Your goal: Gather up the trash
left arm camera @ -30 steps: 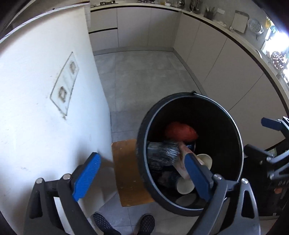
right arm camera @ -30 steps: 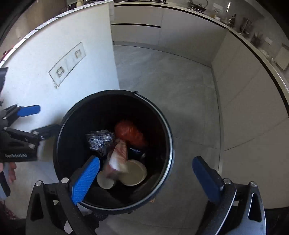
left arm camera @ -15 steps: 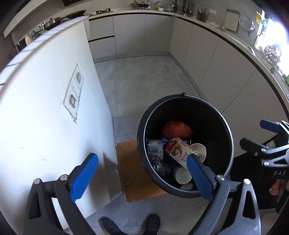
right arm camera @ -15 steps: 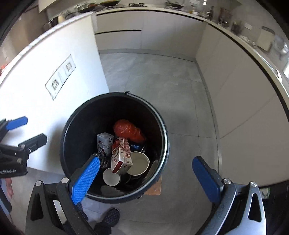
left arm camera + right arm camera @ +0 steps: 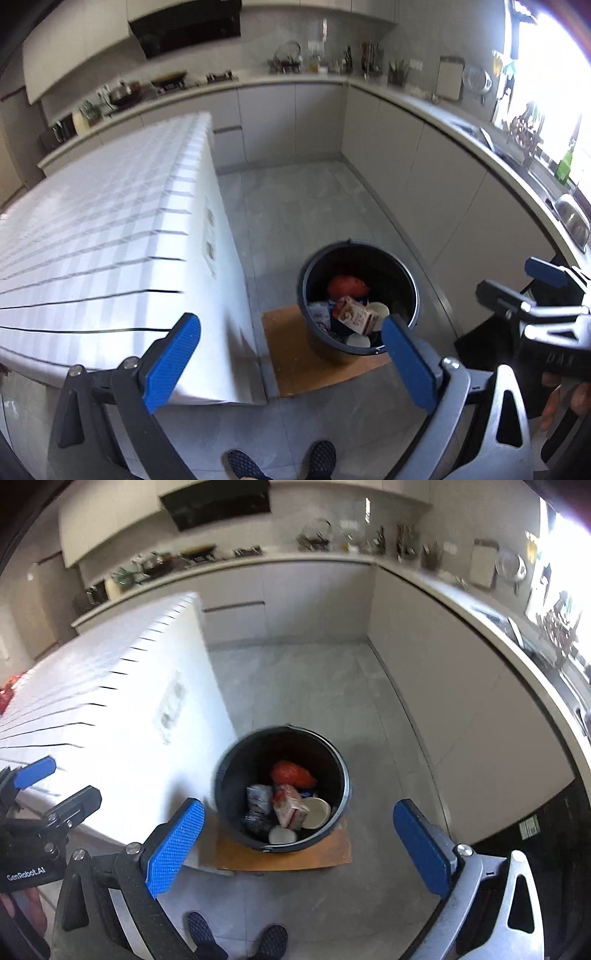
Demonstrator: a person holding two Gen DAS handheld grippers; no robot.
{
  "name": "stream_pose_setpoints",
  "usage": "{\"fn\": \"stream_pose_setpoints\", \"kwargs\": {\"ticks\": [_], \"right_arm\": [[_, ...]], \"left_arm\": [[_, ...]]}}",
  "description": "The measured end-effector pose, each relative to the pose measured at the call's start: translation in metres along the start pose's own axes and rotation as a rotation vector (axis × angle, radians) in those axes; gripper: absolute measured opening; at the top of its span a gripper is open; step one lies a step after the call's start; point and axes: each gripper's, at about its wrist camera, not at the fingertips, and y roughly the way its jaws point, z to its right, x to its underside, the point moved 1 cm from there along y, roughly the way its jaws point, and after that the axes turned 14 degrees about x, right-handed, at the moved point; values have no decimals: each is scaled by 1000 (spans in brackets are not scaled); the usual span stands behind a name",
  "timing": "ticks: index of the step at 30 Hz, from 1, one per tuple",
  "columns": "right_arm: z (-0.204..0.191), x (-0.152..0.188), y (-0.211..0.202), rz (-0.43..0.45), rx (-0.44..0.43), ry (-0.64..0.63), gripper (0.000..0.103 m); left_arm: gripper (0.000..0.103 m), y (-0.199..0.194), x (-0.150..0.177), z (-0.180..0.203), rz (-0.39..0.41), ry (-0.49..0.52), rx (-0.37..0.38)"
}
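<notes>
**Both claws empty above the filled bin**

Kitchen, grey tiled floor (image 5: 295,214), pale cabinets along two walls, white tiled island (image 5: 110,236) on the left. Black bin (image 5: 282,788) stands on a brown mat (image 5: 284,856) at the island's foot, well below both grippers.

Left gripper (image 5: 291,360): jaws spread wide, having just been opening, nothing between the blue pads, touching nothing. Right gripper (image 5: 299,843): jaws released just as wide, also empty.

Trash lies inside the bin: an orange-red bag (image 5: 293,773), a printed carton (image 5: 290,806), a small white pack (image 5: 258,797), and white cups (image 5: 316,812).

Hard to make out: items at the bin's bottom are dark and unreadable. Countertop clutter is blurred. Window glare washes out the right edge. The person's dark shoes (image 5: 236,938) are cut off at the lower frame edge.
</notes>
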Motion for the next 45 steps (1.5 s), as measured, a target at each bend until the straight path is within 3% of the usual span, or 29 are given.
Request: {"fn": "stream_pose_setpoints", "kwargs": {"ticks": [7,13,17,28,45], "right_arm": [[-18,-3,-78,95,-64,10,103],[-24,-7,-118,190,-15,-32,103],[-19,-13,-126,211,16,-35,103],[-27,-16,-143,256,1,-54,103],[-29,-9,-149,259,-2,-51,103]], "left_arm": [[99,-64,-7,-2,99,-7,-28],[99,-87,-13,-20,170,-43,-39],[99,-97,-14,-28,196,-48,-41],[99,-116,-13,-27,244,-41,-26],[99,-118,-9,-15,234,-26,-16]]}}
